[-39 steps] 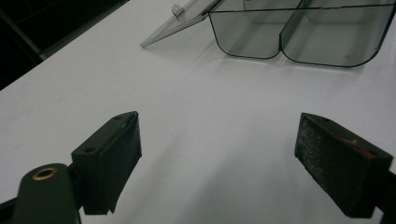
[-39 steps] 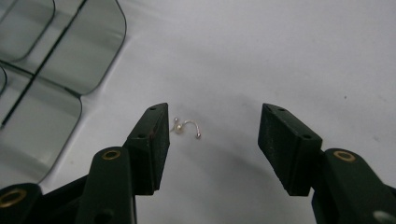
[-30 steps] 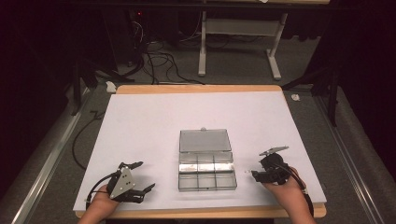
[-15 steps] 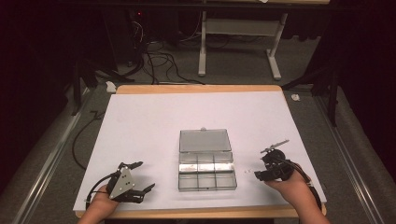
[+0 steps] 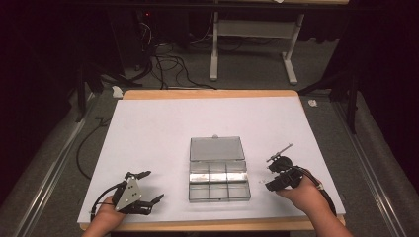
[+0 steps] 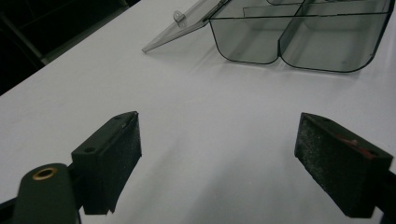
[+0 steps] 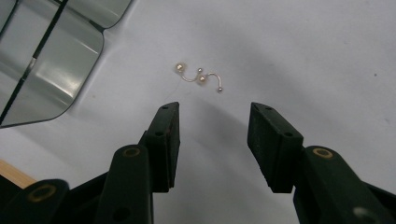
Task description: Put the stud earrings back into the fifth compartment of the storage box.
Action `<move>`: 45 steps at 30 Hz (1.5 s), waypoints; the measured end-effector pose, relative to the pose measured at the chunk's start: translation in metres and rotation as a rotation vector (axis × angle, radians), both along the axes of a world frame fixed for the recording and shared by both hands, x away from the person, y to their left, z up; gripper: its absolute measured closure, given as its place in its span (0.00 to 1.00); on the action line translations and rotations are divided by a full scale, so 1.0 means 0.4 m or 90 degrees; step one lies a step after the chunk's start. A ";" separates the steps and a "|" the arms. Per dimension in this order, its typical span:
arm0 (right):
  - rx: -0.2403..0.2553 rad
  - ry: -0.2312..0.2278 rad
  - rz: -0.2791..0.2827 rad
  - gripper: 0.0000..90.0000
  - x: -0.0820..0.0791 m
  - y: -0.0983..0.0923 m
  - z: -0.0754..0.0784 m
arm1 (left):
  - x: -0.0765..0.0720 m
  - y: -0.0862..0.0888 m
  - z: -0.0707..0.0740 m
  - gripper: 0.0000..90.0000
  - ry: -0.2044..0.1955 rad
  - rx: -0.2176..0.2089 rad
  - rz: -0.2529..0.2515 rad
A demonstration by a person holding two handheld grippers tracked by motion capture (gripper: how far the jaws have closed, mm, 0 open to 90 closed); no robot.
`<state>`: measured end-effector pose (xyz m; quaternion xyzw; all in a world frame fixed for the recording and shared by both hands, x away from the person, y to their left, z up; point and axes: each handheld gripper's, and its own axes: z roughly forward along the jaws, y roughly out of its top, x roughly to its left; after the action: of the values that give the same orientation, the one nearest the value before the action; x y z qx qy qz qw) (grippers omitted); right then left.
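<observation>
Item: pair of pearl earrings [image 7: 200, 77], small, on thin curved wires with bead ends. We find them lying on the white table sheet [image 5: 158, 133], just right of the near right corner of the compartment box [image 5: 219, 181] and just ahead of the right gripper [image 7: 214, 122].

Right gripper: jaws parted, holding nothing, tips resting low over the sheet with the earrings a little beyond the gap.

Compartment box: clear plastic, six compartments, lid [image 5: 216, 148] laid back flat on the far side. We see nothing inside it.

Left gripper [image 6: 217, 158]: jaws spread wide, empty, near the left front edge of the table, well apart from the box.

Risks, as we judge them:
- The wires are thin and lie flat; the pads may close above them and miss, or nudge them aside.
- The two earrings touch or overlap; a pinch may lift one and drag or drop the other.
- A hard squeeze may bend a wire.
- Beads roll; a slip near the box wall may send one under its rounded corner.

Surroundings: wooden table edge [image 5: 212, 94], cables on the floor beyond.
</observation>
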<state>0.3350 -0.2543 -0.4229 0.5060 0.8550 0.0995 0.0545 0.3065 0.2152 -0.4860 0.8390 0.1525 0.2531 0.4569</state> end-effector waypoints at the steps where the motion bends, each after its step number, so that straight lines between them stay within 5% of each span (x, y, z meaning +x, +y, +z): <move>1: 0.000 0.003 0.005 0.63 0.002 0.003 -0.002 | 0.000 0.000 0.000 0.17 0.001 -0.001 0.000; 24: -0.010 0.022 0.066 0.84 0.063 0.083 -0.018 | 0.001 0.002 0.001 0.17 0.002 -0.005 0.002; 39: -0.024 0.041 0.049 0.92 0.081 0.094 -0.038 | -0.002 0.002 0.000 0.17 -0.004 -0.005 -0.002; 45: -0.026 0.041 0.068 0.96 0.085 0.094 -0.038 | -0.002 0.001 0.000 0.17 -0.003 -0.004 -0.002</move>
<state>0.3691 -0.2169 -0.4380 0.4615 0.8839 0.0683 0.0317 0.3056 0.2158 -0.4860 0.8373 0.1508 0.2543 0.4600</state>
